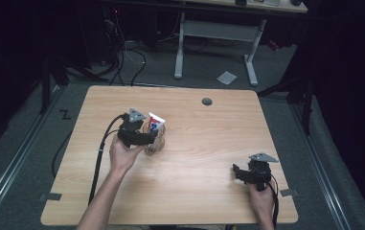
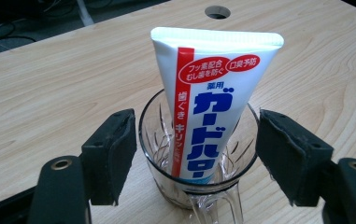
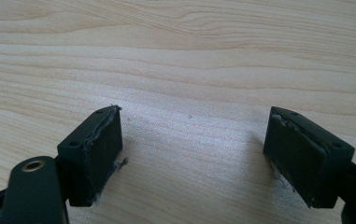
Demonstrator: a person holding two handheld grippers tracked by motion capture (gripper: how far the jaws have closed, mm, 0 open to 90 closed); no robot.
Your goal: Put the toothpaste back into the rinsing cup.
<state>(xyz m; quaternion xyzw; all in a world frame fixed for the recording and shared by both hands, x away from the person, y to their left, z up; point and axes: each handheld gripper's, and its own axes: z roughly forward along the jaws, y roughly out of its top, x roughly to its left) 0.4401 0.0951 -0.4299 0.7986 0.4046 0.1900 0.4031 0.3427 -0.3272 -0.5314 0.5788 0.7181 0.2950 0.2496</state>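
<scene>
A clear cut-glass mug (image 2: 154,140) stands upright on the wooden table (image 1: 204,143), left of centre. In it stands a white toothpaste tube (image 2: 213,93) with red and blue print, crimped end up and leaning slightly. My left gripper (image 2: 196,154) straddles the mug, one black pad on each side, close to the glass but not pressing it; it is open. From above, the left gripper (image 1: 144,139) sits beside the mug (image 1: 155,144) and tube (image 1: 155,123). My right gripper (image 1: 237,173) rests low near the table's front right, open over bare wood (image 3: 192,135).
A round cable hole (image 1: 207,101) lies in the table's far middle. Beyond the table stands a white-legged desk (image 1: 218,33) with cables on the grey floor. Dark curtains close off both sides.
</scene>
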